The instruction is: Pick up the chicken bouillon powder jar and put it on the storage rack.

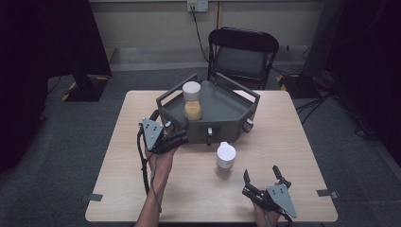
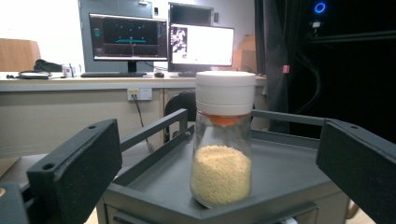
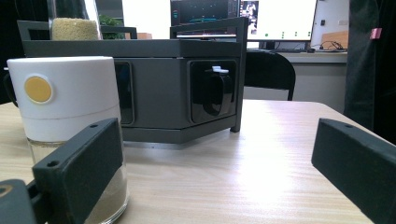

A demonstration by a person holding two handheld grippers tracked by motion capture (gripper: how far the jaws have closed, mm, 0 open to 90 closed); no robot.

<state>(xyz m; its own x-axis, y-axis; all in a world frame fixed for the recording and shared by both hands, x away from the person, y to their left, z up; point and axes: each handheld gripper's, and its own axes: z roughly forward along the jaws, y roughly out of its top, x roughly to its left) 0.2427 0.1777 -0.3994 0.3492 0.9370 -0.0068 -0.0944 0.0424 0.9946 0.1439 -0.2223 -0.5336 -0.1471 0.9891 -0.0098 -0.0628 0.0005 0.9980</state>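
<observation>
Your left gripper (image 1: 178, 137) sits at the front-left corner of the dark grey hexagonal tray stand (image 1: 222, 106), jaws spread wide, holding nothing. In the left gripper view the clear glass jar with a white screw lid and yellow grain inside (image 2: 222, 140) stands upright between the two black jaws but farther out, no contact on either side. That jar (image 1: 192, 100) is on the tray's top deck, near its left rear rail, about half full.

Your right gripper (image 1: 261, 182) is near the front-right part of the light wood tabletop (image 1: 293, 142), jaws also apart and empty. The second clear glass jar, with a white lid carrying a round yellow dot (image 3: 70, 135), stands upright on the tabletop just in front of the stand, roughly mid-width. In the right gripper view it's just beyond the left jaw, partly hidden by it; can't tell if they touch. From the high view that jar (image 1: 225, 160) is clear of the gripper, up and to its left. It has a low layer of fine tan grain.

The stand sits on the rear half of the tabletop. The black folding chair (image 1: 243, 54) is behind the far edge.
</observation>
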